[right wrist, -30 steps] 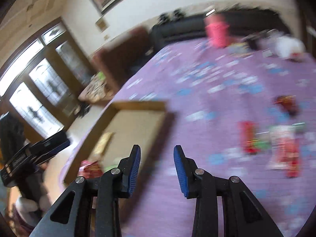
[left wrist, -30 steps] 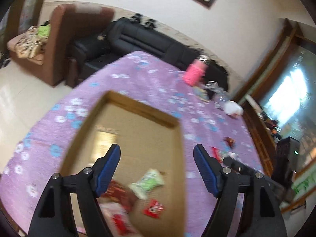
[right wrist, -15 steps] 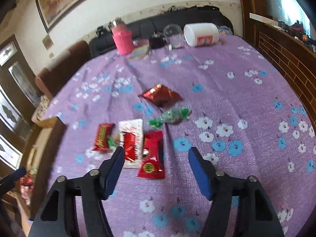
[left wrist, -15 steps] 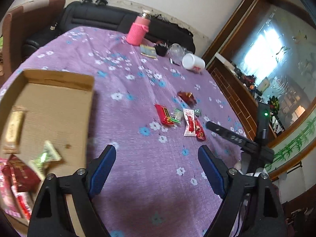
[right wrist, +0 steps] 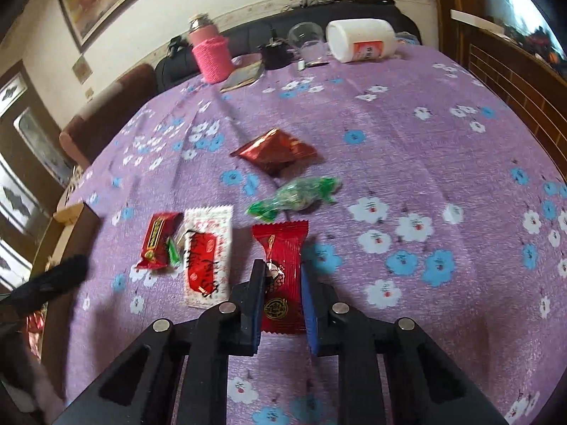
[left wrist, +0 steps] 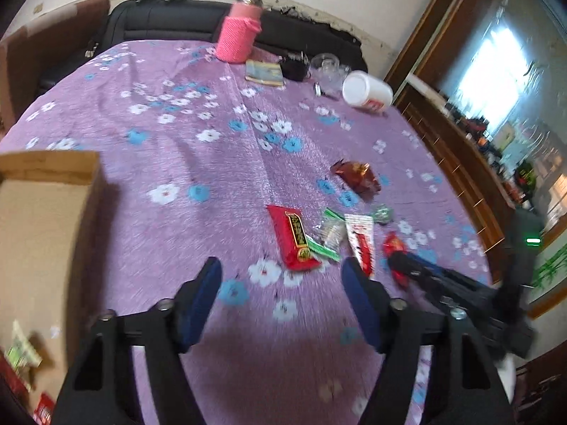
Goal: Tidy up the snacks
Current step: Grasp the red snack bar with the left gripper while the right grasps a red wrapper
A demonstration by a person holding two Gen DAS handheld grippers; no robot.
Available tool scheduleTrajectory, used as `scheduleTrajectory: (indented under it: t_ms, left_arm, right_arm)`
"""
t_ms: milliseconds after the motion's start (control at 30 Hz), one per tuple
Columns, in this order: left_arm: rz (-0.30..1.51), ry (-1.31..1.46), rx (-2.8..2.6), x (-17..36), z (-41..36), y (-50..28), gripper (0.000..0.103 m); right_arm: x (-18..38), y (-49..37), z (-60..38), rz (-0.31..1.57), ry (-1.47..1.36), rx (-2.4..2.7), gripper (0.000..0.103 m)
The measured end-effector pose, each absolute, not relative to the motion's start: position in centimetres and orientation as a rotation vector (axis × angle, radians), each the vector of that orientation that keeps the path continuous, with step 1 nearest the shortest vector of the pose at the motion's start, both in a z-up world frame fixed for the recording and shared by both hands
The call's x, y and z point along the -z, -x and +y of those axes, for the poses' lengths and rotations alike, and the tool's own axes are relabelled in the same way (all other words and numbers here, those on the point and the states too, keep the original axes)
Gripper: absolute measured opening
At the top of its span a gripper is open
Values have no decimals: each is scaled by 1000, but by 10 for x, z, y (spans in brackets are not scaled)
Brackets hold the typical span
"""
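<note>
A round table under a purple flowered cloth point(right wrist: 407, 134) fills a living room with a dark sofa behind it; a cardboard box point(left wrist: 42, 219) sits at my left, already holding a few packets. My right gripper point(right wrist: 283, 283) straddles a red packet point(right wrist: 281, 265) lying flat on the cloth, jaws narrowed close to its two edges; whether they pinch it yet I cannot tell. My left gripper point(left wrist: 280, 283) hangs wide open and empty above the cloth, near a red bar point(left wrist: 294, 237).

The risk, I judge, is the thin wrapper buckling or sliding out as the jaws shut, since it lies flat and offers little edge; the pads could also snag the cloth, or nudge the white-and-red packet point(right wrist: 207, 255) just beside it.

Loose on the cloth I count six snacks: one red packet, one white-and-red packet, one red bar, one small green-striped wrapper point(right wrist: 172, 249) touching the bar, one green candy point(right wrist: 296, 196), one dark red foil pouch point(right wrist: 274, 152).
</note>
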State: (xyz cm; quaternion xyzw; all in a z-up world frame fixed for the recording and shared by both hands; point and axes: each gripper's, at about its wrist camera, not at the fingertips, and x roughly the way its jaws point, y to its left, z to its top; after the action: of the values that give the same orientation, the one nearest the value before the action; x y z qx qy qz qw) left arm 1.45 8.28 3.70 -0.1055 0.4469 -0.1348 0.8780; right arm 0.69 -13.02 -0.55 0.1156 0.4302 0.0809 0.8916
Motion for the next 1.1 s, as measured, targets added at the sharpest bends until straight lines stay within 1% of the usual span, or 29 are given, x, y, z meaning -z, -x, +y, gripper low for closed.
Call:
scheduleTrajectory:
  t_ms: [233,267,300,333,400,567,800,967,1100]
  left_arm:
    - [939,100,247,-16,47,-48,64]
    - [938,73,239,-15,43,-51,53]
    - [944,34,224,-12,38,-54,28]
    - [956,0,217,-9,34,-57,20]
    - [940,-38,203,-9,32,-57,18]
    - [935,39,221,-17,46,-49,18]
    - [874,156,269,-49,80,-9,18]
    - [831,250,263,-73,133,26,19]
    - [813,286,177,-85,197,50,19]
  right_arm:
    - [6,-8,-141,900,-306,-190,20]
    - [6,-8,-141,899,-308,-190,20]
    - [6,-8,-141,898,-309,-190,20]
    - [5,-8,-142,896,-311,-189,20]
    - [4,-7,-143,888,-317,-186,20]
    - [2,-5,-149,857,-365,-207,20]
    - [-8,2,-145,794,-395,-268,20]
    - [-12,8,-131,762,-346,-277,20]
    - [-25,16,-105,758,-331,-327,20]
